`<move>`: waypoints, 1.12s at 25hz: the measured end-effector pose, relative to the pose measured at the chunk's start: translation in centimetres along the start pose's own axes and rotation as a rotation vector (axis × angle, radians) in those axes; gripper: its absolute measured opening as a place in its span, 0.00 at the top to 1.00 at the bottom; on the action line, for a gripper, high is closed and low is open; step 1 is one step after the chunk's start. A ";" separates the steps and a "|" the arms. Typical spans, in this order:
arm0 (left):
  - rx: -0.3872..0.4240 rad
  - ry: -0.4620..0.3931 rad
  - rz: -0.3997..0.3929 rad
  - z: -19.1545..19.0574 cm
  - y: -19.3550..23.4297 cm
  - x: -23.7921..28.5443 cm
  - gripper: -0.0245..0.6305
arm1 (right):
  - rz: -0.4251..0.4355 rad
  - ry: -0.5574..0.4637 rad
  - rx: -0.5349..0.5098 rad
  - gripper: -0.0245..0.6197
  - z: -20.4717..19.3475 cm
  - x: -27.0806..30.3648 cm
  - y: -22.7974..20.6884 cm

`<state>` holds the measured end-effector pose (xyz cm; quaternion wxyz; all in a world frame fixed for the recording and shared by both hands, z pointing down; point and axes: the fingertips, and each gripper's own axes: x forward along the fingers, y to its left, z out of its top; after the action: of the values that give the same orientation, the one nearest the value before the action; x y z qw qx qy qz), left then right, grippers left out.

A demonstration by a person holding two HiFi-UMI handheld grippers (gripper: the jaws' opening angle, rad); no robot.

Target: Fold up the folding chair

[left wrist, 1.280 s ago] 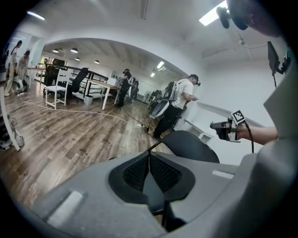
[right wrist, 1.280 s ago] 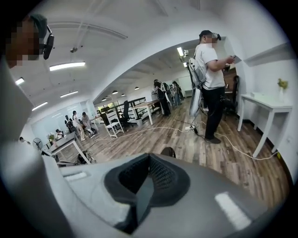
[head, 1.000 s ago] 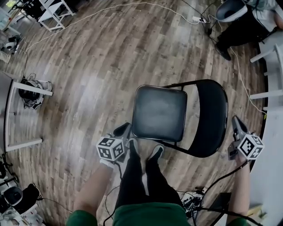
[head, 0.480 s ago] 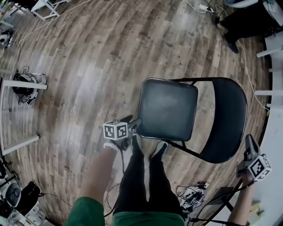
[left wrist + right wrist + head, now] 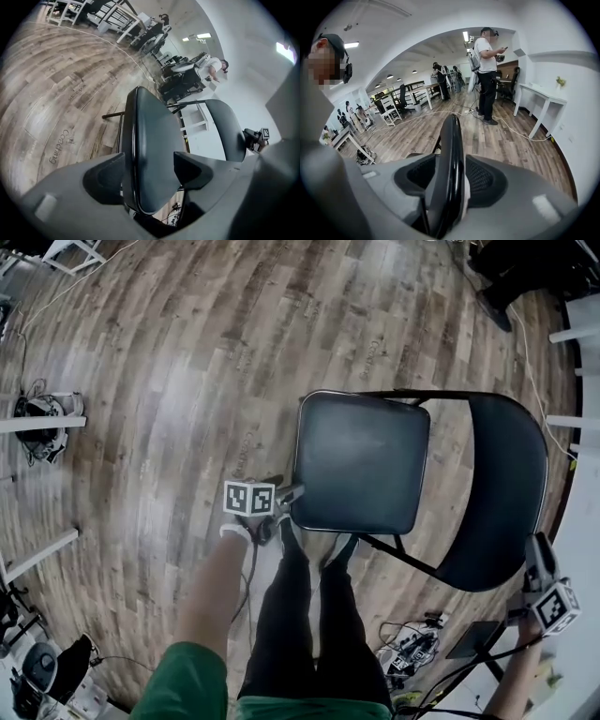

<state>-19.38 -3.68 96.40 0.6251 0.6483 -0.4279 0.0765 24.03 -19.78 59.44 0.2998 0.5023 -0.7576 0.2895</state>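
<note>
Left gripper view: the left gripper (image 5: pixel 150 171) has its fingers released, having just been opening. The padded seat (image 5: pixel 154 136) edge of the folding chair (image 5: pixel 412 474) stands between them, unclamped. Right gripper view shows the right gripper (image 5: pixel 449 178) likewise spread, its fingers just opened, with the black backrest (image 5: pixel 451 154) rim between them but not pinched. Beyond, the chair stands unfolded on the wood floor (image 5: pixel 169 381), seat level, close in front of the person's legs (image 5: pixel 300 615). Farther off, a standing person (image 5: pixel 487 70) is seen across the room.

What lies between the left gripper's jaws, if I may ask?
Left gripper view: the left gripper, jaws just opened wider, straddles the black padded chair seat's edge.
</note>
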 end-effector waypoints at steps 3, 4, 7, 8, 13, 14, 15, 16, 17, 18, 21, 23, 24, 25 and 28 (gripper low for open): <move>0.015 0.056 -0.016 -0.8 1.6 1.6 0.44 | 0.007 0.045 0.005 0.64 -1.2 0.8 0.1; 0.012 0.067 -0.027 -0.9 2.1 2.1 0.44 | 0.009 0.058 0.005 0.64 -1.5 1.0 0.2; -0.030 0.069 -0.092 -1.0 2.8 3.4 0.42 | 0.015 0.092 0.002 0.62 -2.3 1.5 0.1; -0.044 0.067 -0.117 -1.0 2.8 3.8 0.41 | 0.019 0.104 -0.004 0.61 -2.4 1.7 0.0; -0.091 0.085 -0.223 -1.5 2.6 5.3 0.37 | 0.049 0.165 -0.011 0.59 -3.3 3.1 -0.5; -0.101 0.094 -0.246 -1.8 2.4 5.6 0.37 | 0.066 0.179 -0.006 0.59 -3.6 3.3 -0.5; -0.109 0.102 -0.269 -2.0 2.1 5.8 0.37 | 0.086 0.195 -0.009 0.59 -4.0 3.5 -0.3; -0.117 0.108 -0.285 -2.1 2.0 5.9 0.37 | 0.108 0.211 -0.018 0.59 -4.4 3.8 -0.1; -0.124 0.109 -0.291 -2.2 2.0 6.0 0.37 | 0.129 0.227 -0.028 0.59 -4.7 4.1 0.2; -0.129 0.109 -0.288 -2.2 2.2 6.1 0.37 | 0.149 0.239 -0.035 0.59 -5.0 4.5 0.5; -0.134 0.110 -0.264 -2.3 2.6 6.3 0.37 | 0.176 0.238 -0.030 0.65 -5.1 4.8 0.5; -0.145 0.096 -0.247 -2.1 2.6 6.4 0.37 | 0.183 0.224 -0.022 0.71 -5.0 4.7 0.3; -0.158 0.082 -0.237 -2.0 2.6 6.5 0.37 | 0.184 0.219 -0.019 0.72 -5.0 4.6 0.3; -0.176 0.064 -0.225 -1.9 2.7 6.4 0.37 | 0.183 0.219 -0.016 0.72 -5.0 4.7 0.3; -0.229 0.016 -0.189 -2.0 2.6 6.0 0.37 | 0.175 0.233 -0.007 0.74 -5.0 4.8 0.4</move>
<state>-16.48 -4.32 102.58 0.7029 0.6092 -0.3660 -0.0268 22.95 -18.75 66.18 0.3609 0.3964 -0.7596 0.3683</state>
